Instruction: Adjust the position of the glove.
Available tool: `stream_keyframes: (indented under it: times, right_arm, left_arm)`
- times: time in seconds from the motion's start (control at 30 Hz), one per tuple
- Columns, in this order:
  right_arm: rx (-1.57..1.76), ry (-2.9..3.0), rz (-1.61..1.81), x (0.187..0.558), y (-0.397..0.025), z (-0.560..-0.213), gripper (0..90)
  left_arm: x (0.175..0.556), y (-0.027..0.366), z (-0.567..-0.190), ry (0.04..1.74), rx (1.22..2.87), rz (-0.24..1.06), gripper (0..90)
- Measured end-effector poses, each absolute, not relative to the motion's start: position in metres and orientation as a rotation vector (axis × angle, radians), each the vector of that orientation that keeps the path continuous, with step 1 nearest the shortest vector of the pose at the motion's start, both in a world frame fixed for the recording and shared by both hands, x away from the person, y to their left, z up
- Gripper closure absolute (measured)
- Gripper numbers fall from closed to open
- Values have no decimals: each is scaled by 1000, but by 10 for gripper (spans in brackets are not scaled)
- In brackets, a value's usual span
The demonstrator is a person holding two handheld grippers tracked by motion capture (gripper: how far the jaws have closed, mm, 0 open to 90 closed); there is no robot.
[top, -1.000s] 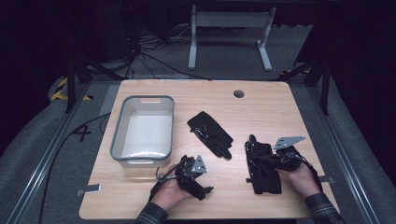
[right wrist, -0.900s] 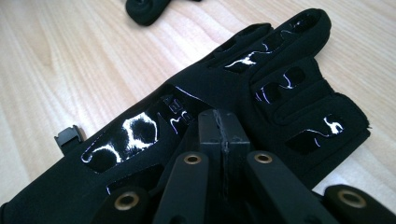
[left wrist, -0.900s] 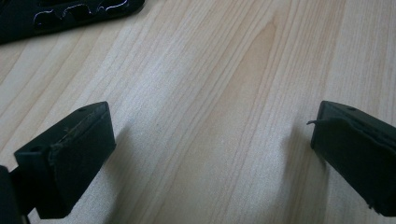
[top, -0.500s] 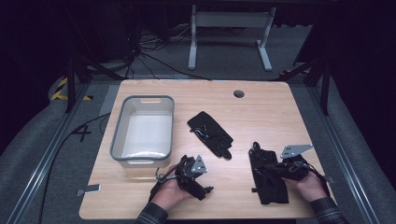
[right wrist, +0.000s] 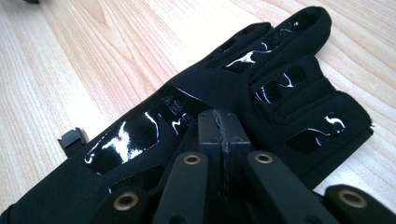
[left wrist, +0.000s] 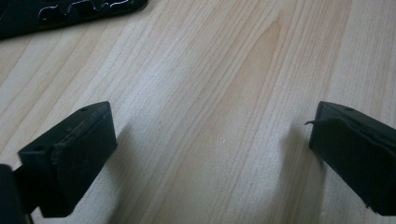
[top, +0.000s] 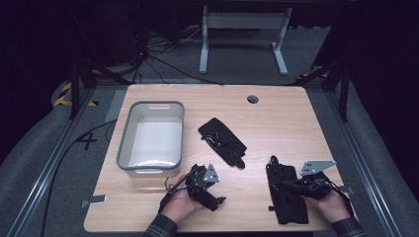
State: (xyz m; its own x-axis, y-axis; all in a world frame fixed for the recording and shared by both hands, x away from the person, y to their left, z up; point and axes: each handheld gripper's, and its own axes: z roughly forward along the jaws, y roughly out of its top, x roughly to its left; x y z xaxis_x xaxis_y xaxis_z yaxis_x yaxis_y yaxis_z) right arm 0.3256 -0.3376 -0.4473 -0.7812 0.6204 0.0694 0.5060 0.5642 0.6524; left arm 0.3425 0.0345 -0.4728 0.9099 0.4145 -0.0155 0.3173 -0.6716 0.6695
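Two black gloves lie on the wooden table point(top: 276, 118). One glove point(top: 223, 140) rests flat at the table's middle; its edge point(left wrist: 56, 11) shows at the top left of the left gripper view. The other glove point(top: 284, 195) lies near the front right, its fingers pointing away from the person. My right gripper point(top: 292, 186) is shut on this glove point(right wrist: 261, 79), pinching the fabric at the back of the hand point(right wrist: 223, 123). My left gripper point(top: 205, 186) is held low near the front edge, open wide over bare wood point(left wrist: 210, 140), with nothing between its fingers.
A grey plastic bin point(top: 126, 143) stands at the table's left, with nothing in it. A round cable hole point(top: 253, 99) sits at the back. A metal stand point(top: 242, 22) is on the floor behind the table.
My right gripper has dragged its glove toward the front edge of the table. The left gripper and the middle glove have stayed put.
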Motion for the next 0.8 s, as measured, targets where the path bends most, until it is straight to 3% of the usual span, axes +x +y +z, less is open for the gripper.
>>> stream_keyframes:
  times: [0.07, 0.37, 0.47, 0.5, 0.6, 0.63, 0.7, 0.73, 0.77, 0.8]
  right_arm:
    - [953, 2628, 1019, 326, -338, -447, 890]
    - [970, 2544, 1105, 327, -348, -441, 582]
    - [993, 2502, 1102, 328, -355, -440, 472]
    - [1012, 2480, 1098, 329, -361, -440, 419]
    - [1042, 2459, 1085, 330, -370, -443, 381]
    - [1055, 2448, 1082, 330, -373, -444, 355]
    - [1094, 2417, 1079, 330, -385, -447, 328]
    - [1107, 2393, 1066, 331, -393, -448, 307]
    - [1107, 2393, 1066, 331, -393, -448, 307]
    - [1127, 2384, 1064, 332, -397, -449, 299]
  left_arm:
    - [344, 35, -471, 531, 2355, 161, 65]
    - [350, 33, -463, 581, 2323, 162, 165]
    - [355, 32, -458, 596, 2309, 155, 284]
    - [357, 30, -455, 591, 2306, 166, 369]
    - [359, 28, -452, 595, 2301, 175, 512]
    - [360, 26, -451, 597, 2296, 181, 512]
    - [363, 24, -450, 615, 2310, 176, 618]
    - [365, 22, -449, 626, 2317, 182, 714]
    - [367, 21, -448, 636, 2313, 187, 714]
    - [370, 19, -446, 650, 2317, 189, 776]
